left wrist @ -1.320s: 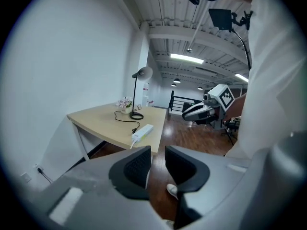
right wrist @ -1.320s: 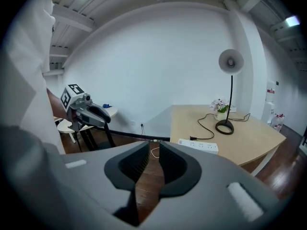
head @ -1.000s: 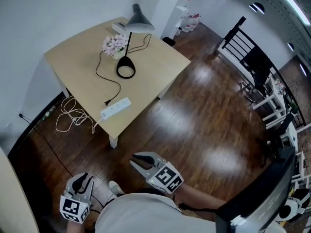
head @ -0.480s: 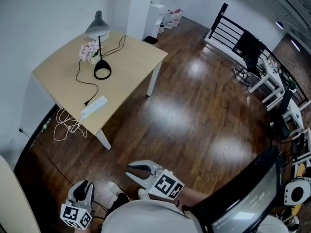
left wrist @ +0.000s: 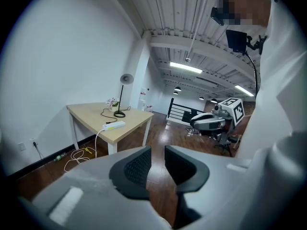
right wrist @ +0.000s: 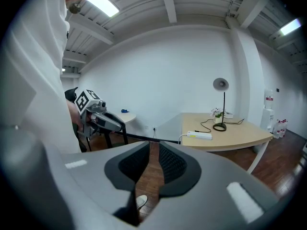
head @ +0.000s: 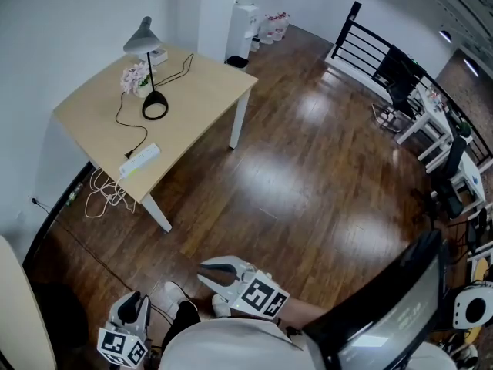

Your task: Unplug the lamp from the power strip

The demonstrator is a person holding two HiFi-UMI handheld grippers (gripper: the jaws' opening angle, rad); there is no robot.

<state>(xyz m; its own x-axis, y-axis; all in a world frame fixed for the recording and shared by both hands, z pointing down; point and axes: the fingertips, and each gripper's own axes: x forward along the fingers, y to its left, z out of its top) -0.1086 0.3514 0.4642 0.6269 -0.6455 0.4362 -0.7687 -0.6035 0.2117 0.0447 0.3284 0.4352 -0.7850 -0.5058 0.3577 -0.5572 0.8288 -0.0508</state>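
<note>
The grey lamp (head: pixel 142 35) stands at the far end of the wooden table (head: pixel 202 91), with its black cord (head: pixel 123 122) running to the white power strip (head: pixel 139 159) near the table's front edge. The plug sits in the strip. Both grippers hang low by my body, far from the table. The left gripper (head: pixel 135 303) and the right gripper (head: pixel 206 272) each show a narrow gap with nothing between the pads. In the left gripper view, the lamp (left wrist: pixel 125 79) and strip (left wrist: pixel 115 125) are distant beyond the left gripper (left wrist: pixel 157 164). The right gripper (right wrist: pixel 154 164) faces the strip (right wrist: pixel 199 135).
Pink flowers (head: pixel 135 75) and a white box (head: pixel 158 55) sit by the lamp. A coiled white cable (head: pixel 104 195) lies on the floor under the table. A black railing (head: pixel 370 45) and desks (head: pixel 420 110) stand to the right across the dark wood floor.
The table has shifted left and farther away in the head view as I move back from it. Both grippers stay low near my body, unchanged in state.
</note>
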